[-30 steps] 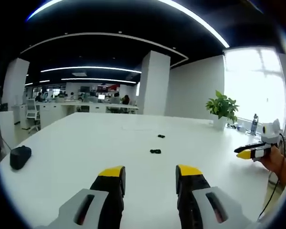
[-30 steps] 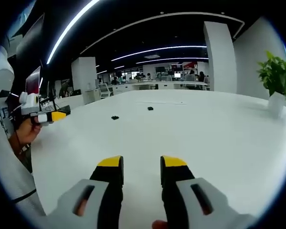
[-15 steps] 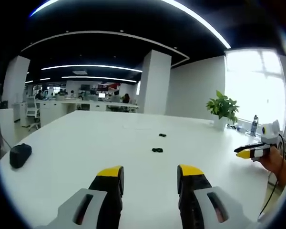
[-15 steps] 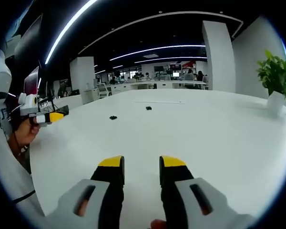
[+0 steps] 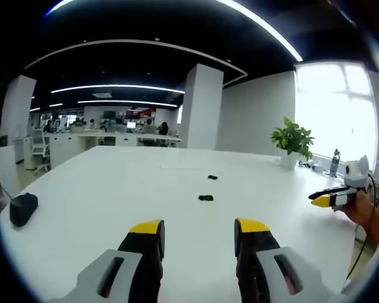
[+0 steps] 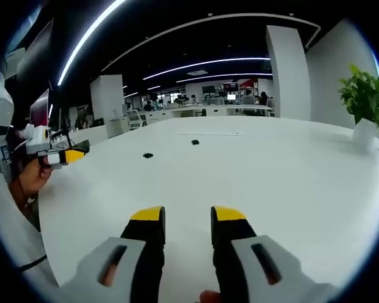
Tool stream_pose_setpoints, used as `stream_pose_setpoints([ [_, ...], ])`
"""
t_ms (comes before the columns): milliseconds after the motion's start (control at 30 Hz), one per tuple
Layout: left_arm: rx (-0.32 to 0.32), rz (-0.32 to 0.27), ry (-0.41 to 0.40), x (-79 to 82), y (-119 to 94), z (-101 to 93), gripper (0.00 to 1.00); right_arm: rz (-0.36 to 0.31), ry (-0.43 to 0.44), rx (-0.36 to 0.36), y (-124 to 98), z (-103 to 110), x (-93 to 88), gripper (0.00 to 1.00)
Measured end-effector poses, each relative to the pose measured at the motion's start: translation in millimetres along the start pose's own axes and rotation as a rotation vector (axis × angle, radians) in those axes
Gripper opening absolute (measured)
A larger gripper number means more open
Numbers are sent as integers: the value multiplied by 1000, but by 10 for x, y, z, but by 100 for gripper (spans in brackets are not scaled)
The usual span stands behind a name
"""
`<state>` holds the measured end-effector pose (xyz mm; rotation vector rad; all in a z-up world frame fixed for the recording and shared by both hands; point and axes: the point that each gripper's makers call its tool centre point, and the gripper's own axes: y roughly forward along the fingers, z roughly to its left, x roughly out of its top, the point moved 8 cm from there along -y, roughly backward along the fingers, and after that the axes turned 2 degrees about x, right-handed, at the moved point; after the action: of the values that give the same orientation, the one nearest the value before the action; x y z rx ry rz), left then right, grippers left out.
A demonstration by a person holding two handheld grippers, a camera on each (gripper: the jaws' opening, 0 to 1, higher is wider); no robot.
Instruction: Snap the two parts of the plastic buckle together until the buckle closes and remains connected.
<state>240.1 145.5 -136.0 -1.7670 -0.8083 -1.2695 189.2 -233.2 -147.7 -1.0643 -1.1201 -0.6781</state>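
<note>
We record a broad white table (image 5: 101,189) in an open-plan office, under a dark ceiling with curved light strips (image 5: 265,28). A white square column (image 5: 199,107) stands beyond the table's far edge, with rows of desks and seated people behind it. A potted plant (image 5: 292,140) sits at the table's far right corner near a bright window, and a bottle (image 5: 334,164) stands just beside it. A dark mouse-like object (image 5: 22,208) lies well to the left of our left gripper (image 5: 198,232).

In the left gripper view, our left gripper hangs over the table with its yellow-tipped jaws parted and nothing between them. The two buckle parts lie ahead of the fingertips, apart from each other: the nearer buckle part (image 5: 206,198) straight ahead, the farther buckle part (image 5: 212,177) just beyond it. The right gripper shows at that view's right edge, held in a hand (image 5: 366,211).

In the right gripper view, our right gripper (image 6: 187,218) also has its jaws spread with an empty gap. Both buckle parts lie well ahead and left of its fingertips, the nearer buckle part (image 6: 148,155) left of the farther one (image 6: 195,142). The left gripper appears at the far left of this view.
</note>
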Motion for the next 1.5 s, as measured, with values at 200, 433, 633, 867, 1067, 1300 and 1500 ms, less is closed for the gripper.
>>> stream_pose_setpoints([
  [200, -14, 9, 3, -3, 55, 8, 44, 5, -5, -8, 22, -15, 25, 28],
  [433, -16, 16, 14, 8, 88, 32, 44, 8, -3, -9, 66, -42, 37, 27],
  [633, -23, 22, 18, 8, 129, 36, 44, 16, -12, -21, 125, -80, 74, 27],
  [867, -36, 26, 20, 9, 183, 36, 44, 23, -39, -27, 219, -103, 144, 27],
  [1067, -44, 28, 19, 8, 215, 55, 44, 37, -59, -17, 355, -108, 203, 27],
  [1300, -45, 34, 23, -13, 236, 80, 44, 44, -74, -19, 450, -125, 252, 26],
  [1500, -41, 40, 26, -1, 264, 94, 44, 40, -90, -25, 510, -149, 303, 26],
])
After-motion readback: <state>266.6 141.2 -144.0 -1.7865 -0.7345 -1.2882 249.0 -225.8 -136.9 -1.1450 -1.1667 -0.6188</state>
